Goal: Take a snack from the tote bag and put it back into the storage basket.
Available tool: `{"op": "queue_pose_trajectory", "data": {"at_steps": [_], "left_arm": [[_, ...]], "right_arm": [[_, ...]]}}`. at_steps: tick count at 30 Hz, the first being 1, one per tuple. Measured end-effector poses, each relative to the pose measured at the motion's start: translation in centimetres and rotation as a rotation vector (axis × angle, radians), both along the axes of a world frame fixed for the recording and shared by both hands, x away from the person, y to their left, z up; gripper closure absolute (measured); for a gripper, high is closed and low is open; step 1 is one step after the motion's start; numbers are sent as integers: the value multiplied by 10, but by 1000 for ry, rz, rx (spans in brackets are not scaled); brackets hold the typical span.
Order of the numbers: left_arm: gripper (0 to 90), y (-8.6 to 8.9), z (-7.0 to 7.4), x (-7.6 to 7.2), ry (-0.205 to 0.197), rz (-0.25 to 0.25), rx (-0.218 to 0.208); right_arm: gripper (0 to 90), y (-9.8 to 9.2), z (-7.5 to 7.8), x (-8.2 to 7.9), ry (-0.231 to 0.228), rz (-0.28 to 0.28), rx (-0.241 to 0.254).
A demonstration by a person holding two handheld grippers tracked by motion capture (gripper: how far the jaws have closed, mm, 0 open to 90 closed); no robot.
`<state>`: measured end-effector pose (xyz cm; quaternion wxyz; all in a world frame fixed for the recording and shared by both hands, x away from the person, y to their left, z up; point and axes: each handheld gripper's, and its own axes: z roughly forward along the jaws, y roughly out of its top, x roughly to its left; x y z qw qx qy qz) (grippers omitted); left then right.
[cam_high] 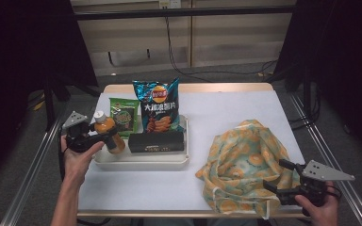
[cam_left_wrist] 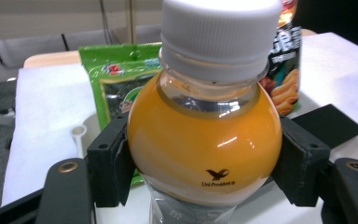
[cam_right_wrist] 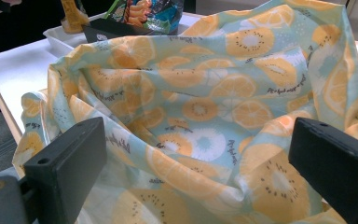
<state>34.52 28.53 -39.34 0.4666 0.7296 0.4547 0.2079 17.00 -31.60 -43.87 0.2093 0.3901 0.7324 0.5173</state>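
Left gripper (cam_high: 104,135): clamped on the bottle, one black jaw pressed to each side of its rounded shoulder, as the left gripper view shows plainly; the person's left hand (cam_high: 78,157) holds it at the left end of the tray.
Bottle (cam_left_wrist: 205,140): clear plastic, white cap, filled with orange drink; it leans a little to the left and stands at the tray's left end, just beside the green packet.
Tray (cam_high: 141,162): white, shallow, on the left half of the table, near the middle of its depth.
Green packet (cam_high: 124,114): propped upright at the far left of the tray.
Blue crisp bag (cam_high: 159,106): upright, right of the green packet, the tallest thing in the tray.
Black box (cam_high: 156,142): lying flat at the near side of the tray, in front of the crisp bag.
Right gripper (cam_high: 275,176): jaws spread wide, gripping nothing, pointed at the cloth bag from the near right corner.
Cloth bag (cam_right_wrist: 223,107): printed with orange slices, slumped on the right half of the table, well apart from the tray.
Table (cam_high: 235,106): covered in white.
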Motion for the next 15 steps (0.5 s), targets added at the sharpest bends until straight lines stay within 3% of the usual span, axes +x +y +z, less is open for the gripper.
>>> {"op": "queue_pose_trajectory", "data": {"at_steps": [9,15], "left_arm": [[307,3,-8,1,11,58,-8],[307,-2,-15,2,15,91,8]], "right_arm": [[40,0,0,0,7,6,1],[41,0,0,0,5,6,2]]}}
